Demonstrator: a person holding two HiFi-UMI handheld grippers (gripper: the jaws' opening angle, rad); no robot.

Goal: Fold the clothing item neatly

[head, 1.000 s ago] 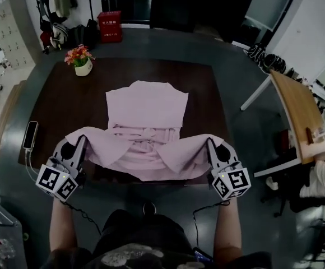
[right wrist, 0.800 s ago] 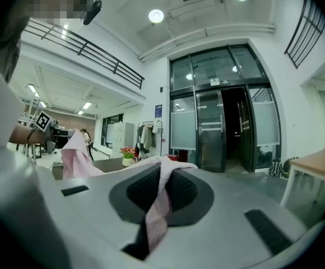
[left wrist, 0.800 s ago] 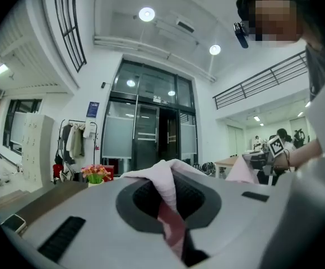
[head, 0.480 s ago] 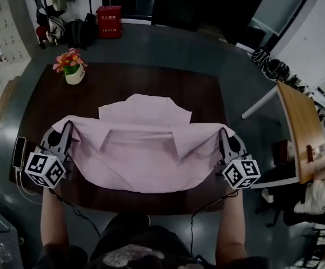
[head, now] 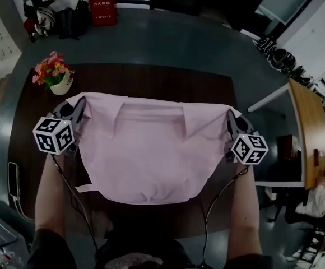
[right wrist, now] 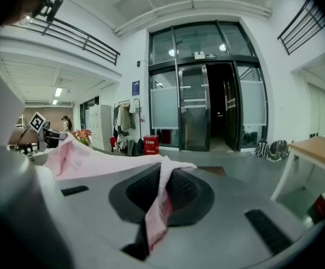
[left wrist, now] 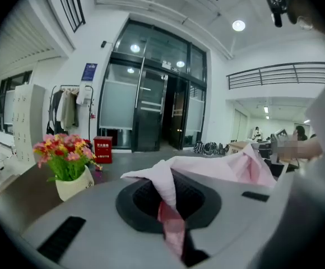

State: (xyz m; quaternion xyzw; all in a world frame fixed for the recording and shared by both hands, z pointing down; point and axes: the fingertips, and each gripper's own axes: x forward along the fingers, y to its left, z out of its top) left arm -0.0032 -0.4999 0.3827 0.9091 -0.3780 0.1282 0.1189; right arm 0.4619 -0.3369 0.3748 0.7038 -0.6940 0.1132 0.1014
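A pale pink shirt [head: 148, 144] hangs stretched between my two grippers above the dark wooden table [head: 157, 80], its lower part drooping toward me. My left gripper [head: 79, 112] is shut on the shirt's left corner; in the left gripper view the pink cloth [left wrist: 171, 217] is pinched between the jaws. My right gripper [head: 228, 121] is shut on the right corner, with the cloth [right wrist: 158, 209] caught in the same way. Both marker cubes face the head camera.
A white pot of flowers [head: 55, 77] stands at the table's far left corner, close to the left gripper. A phone [head: 13, 178] on a cable lies at the table's left edge. A light wooden desk [head: 305, 133] stands to the right, a red box [head: 102, 8] on the floor behind.
Both grippers have carried the shirt's near edge away from me across the table and spread apart. The shirt, earlier lying partly flat, now covers its far half.
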